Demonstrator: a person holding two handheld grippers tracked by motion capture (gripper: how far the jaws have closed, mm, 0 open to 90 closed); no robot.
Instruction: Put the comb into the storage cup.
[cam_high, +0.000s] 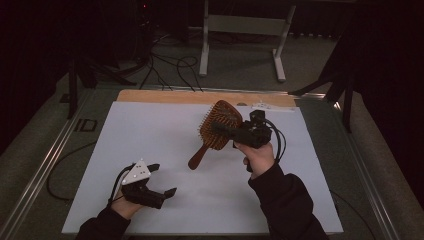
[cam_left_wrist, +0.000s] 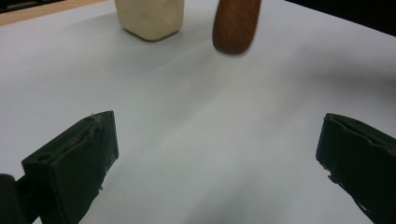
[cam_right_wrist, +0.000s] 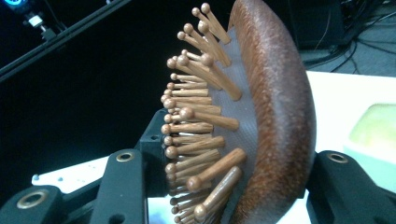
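We see the right gripper (cam_high: 231, 131) clamped across the wooden hairbrush (cam_high: 218, 125) head, lifted clear of the white mat (cam_high: 150, 135) at centre-right — handle hanging down. The left gripper (cam_high: 161, 179) rests near-left, jaws wide, empty — probably just released.

Hairbrush (cam_high: 218, 126): reddish-brown wood, grey cushion pad, light brown ball-tipped pins.
Right tool (cam_high: 235, 131), clamping it: black.
Left tool (cam_high: 161, 180): black, grey plate on top.
Tabletop (cam_high: 150, 135): white sheet, tan far edge.
Block (cam_left_wrist: 149, 17) ahead of left tool: cream.
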